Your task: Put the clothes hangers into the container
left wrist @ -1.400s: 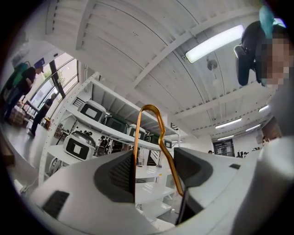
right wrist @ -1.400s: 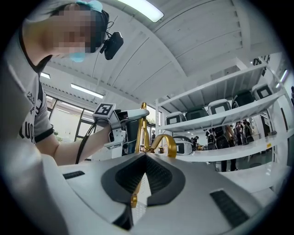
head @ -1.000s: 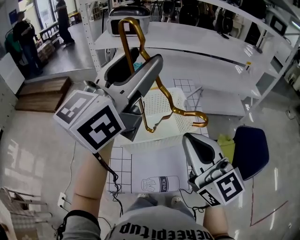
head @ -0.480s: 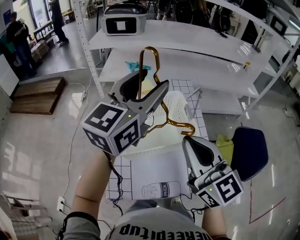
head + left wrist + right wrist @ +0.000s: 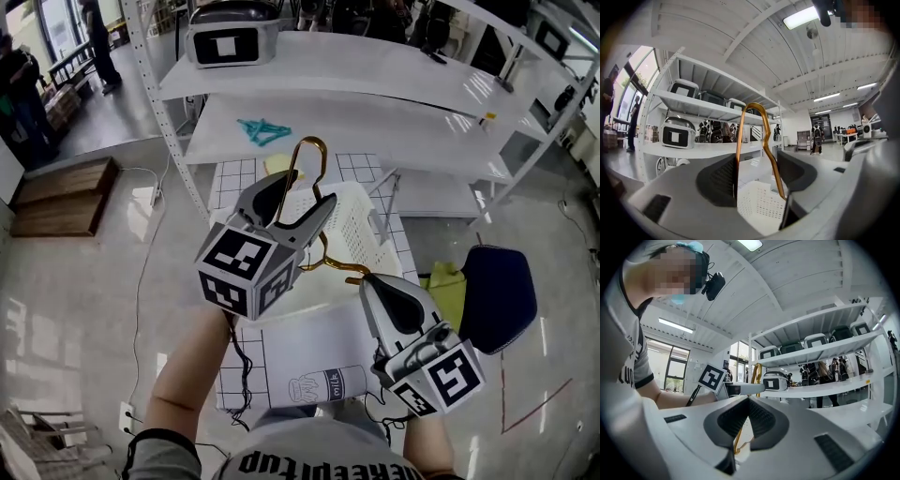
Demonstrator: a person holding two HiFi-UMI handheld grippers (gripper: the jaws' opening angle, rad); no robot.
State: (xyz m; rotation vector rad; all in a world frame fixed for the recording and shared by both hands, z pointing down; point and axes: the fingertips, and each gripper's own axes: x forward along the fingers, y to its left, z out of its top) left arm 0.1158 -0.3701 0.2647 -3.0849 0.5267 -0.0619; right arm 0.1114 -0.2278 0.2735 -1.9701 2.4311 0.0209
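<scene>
My left gripper [image 5: 305, 192] is shut on a gold wire clothes hanger [image 5: 312, 141] and holds it upright in the air, hook end up. In the left gripper view the hanger [image 5: 765, 136] runs between the widely spread pads of that gripper [image 5: 757, 168]. A white perforated basket [image 5: 361, 225] sits just beyond and below it, also visible past the jaws as the basket [image 5: 759, 204]. My right gripper [image 5: 375, 281] hovers at the basket's near right corner, shut with nothing in it [image 5: 748, 399]. A teal hanger [image 5: 262, 129] lies on the lower shelf.
A white metal shelf rack [image 5: 375, 66] stands behind the basket, with a grey appliance [image 5: 230, 42] on its upper shelf. A gridded mat with a milk drawing [image 5: 319, 384] lies on the floor in front. A dark blue seat [image 5: 497, 295] is at the right.
My left gripper has come down and away from the camera with the gold hanger, now close over the basket. The right gripper has shifted only a little.
</scene>
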